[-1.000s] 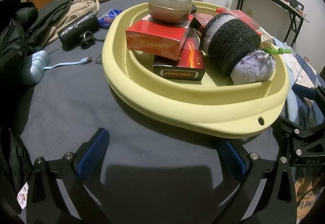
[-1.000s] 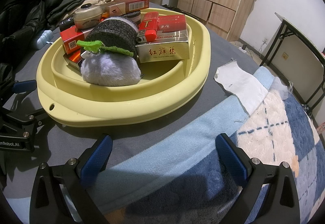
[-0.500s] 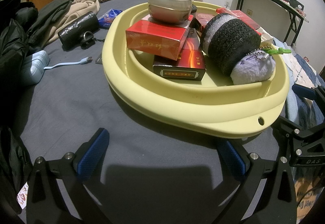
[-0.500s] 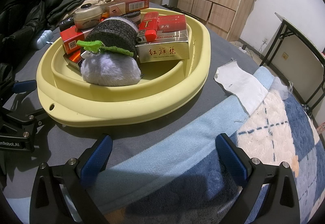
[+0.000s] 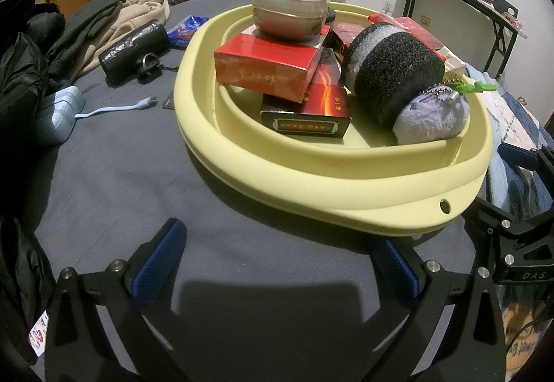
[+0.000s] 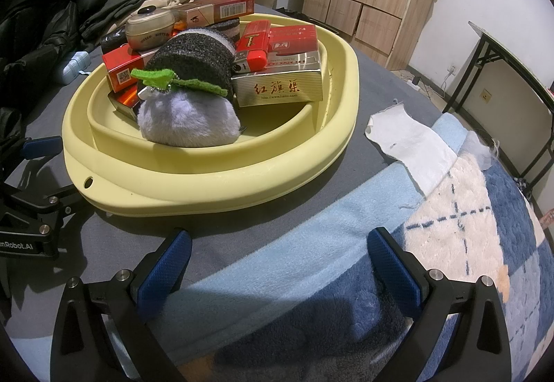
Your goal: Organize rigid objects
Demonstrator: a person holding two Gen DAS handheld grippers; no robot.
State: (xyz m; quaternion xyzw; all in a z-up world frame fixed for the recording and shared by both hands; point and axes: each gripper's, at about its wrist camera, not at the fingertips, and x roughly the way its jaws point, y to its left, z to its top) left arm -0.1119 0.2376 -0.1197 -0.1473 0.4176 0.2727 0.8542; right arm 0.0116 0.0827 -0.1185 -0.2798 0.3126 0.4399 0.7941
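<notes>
Nearest, left gripper (image 5: 277, 264) spread wide over bare grey sheet (image 5: 138, 181), nothing between the blue pads (image 5: 157, 266); right gripper (image 6: 280, 264) likewise wide apart and holding nothing, above the blue blanket (image 6: 277, 264) at the bed's near edge. Just beyond both, yellow basin (image 5: 346, 181) on the sheet, carrying a purple plush (image 5: 432, 119) and black foam roll (image 5: 394, 77) near its front rim, red boxes (image 5: 266, 69) stacked behind, lidded jar (image 5: 291, 15) on top. Farther left on the sheet, a pale blue case (image 5: 59, 112) with cable, black pouch (image 5: 133, 48), and clothes (image 5: 104, 25) at the far edge.
</notes>
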